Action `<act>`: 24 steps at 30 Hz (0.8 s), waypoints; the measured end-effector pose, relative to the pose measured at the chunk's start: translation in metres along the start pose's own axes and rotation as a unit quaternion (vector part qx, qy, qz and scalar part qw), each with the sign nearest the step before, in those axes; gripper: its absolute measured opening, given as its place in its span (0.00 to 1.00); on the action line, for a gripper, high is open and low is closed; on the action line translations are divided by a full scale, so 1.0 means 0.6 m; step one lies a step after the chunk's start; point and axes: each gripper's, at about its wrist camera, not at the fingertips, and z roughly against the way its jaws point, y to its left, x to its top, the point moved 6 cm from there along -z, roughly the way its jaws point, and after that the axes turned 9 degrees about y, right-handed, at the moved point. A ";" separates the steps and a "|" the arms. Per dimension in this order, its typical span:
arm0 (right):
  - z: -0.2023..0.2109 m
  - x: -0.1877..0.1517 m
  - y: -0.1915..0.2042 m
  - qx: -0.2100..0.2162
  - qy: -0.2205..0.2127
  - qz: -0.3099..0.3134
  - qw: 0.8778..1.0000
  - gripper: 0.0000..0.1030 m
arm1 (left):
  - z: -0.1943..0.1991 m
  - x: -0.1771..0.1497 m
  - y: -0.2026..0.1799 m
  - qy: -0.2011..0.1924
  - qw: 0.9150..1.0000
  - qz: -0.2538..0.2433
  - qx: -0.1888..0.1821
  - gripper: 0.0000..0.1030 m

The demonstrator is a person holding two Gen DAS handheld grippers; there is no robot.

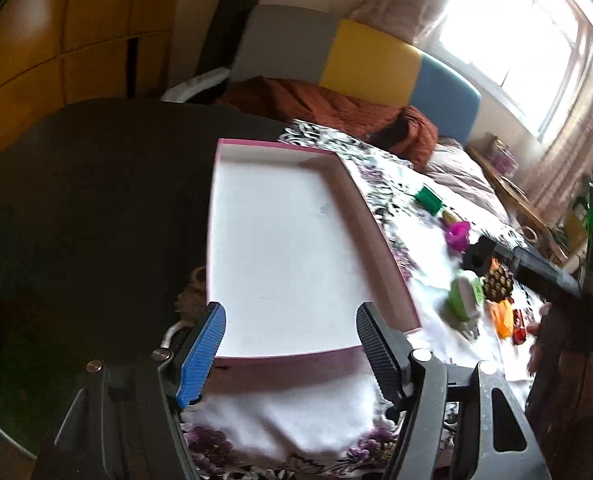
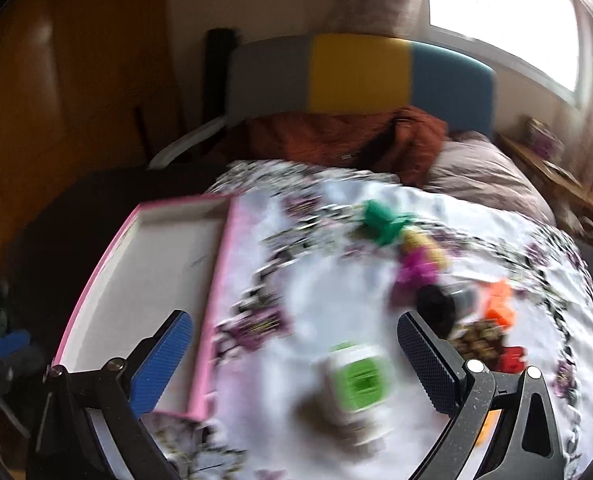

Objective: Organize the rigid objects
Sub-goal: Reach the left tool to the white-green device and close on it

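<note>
Broadly, a floral sheet (image 2: 316, 304) over the bed as work surface, soft and rumpled. On its left side lies a shallow pink tray (image 1: 376, 232), card-like and rectangular, white and bare inside, long axis running away from the camera. Left gripper (image 1: 290, 312) poised at the tray's near short edge, fingers spread, nothing clasped. Right gripper (image 2: 294, 318) likewise spread wide and empty, angled down over the sheet to the right of the tray. Framed between its fingers, just ahead and a little right of centre: a squat white jar (image 2: 356, 380) with a green label, probably hard plastic. Long axis seems to run fore-and-aft along the fingers, though blur leaves that unsure. Plainly nearer the right gripper than the left, with the tray off to the jar's left. Likely calls for a short drop, then a carry leftward. Beside and beyond the jar, small hard toys: a knobbly brown pineapple (image 1: 498, 282), an orange piece (image 1: 504, 316), a magenta piece (image 1: 458, 234), a green block (image 1: 429, 198).
</note>
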 end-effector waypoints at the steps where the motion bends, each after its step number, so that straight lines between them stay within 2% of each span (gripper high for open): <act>1: 0.005 0.007 -0.026 -0.006 -0.003 -0.013 1.000 1.00 | -0.003 0.002 -0.007 0.007 1.000 -0.003 -0.008 0.66; 7: 0.022 0.038 -0.214 -0.063 -0.010 -0.109 0.992 1.00 | -0.008 0.016 -0.057 0.012 0.999 -0.040 -0.031 0.66; 10: 0.006 0.026 -0.313 -0.086 -0.004 -0.167 0.982 1.00 | -0.017 0.022 -0.101 0.019 0.995 -0.086 -0.042 0.66; 11: 0.002 0.022 -0.322 -0.086 -0.002 -0.177 0.981 1.00 | -0.018 0.024 -0.117 0.019 0.993 -0.101 -0.049 0.66; 13: -0.006 0.007 -0.366 -0.058 0.005 -0.253 0.966 1.00 | -0.024 0.025 -0.158 0.017 0.988 -0.135 -0.070 0.66; 16: -0.006 0.003 -0.379 -0.044 -0.003 -0.288 0.957 1.00 | -0.044 0.025 -0.220 0.032 0.980 -0.169 -0.104 0.67; 18: -0.006 0.006 -0.375 -0.035 -0.003 -0.294 0.955 1.00 | -0.070 0.021 -0.263 0.054 0.974 -0.186 -0.115 0.68; 19: -0.005 0.008 -0.376 -0.030 -0.005 -0.297 0.954 1.00 | -0.082 0.018 -0.282 0.062 0.972 -0.192 -0.120 0.72; 21: 0.002 0.007 -0.375 -0.028 -0.012 -0.299 0.954 1.00 | -0.109 0.012 -0.316 0.078 0.969 -0.200 -0.121 0.77; 24: 0.005 0.008 -0.383 -0.010 -0.022 -0.315 0.949 1.00 | -0.155 0.007 -0.353 0.093 0.968 -0.207 -0.108 0.79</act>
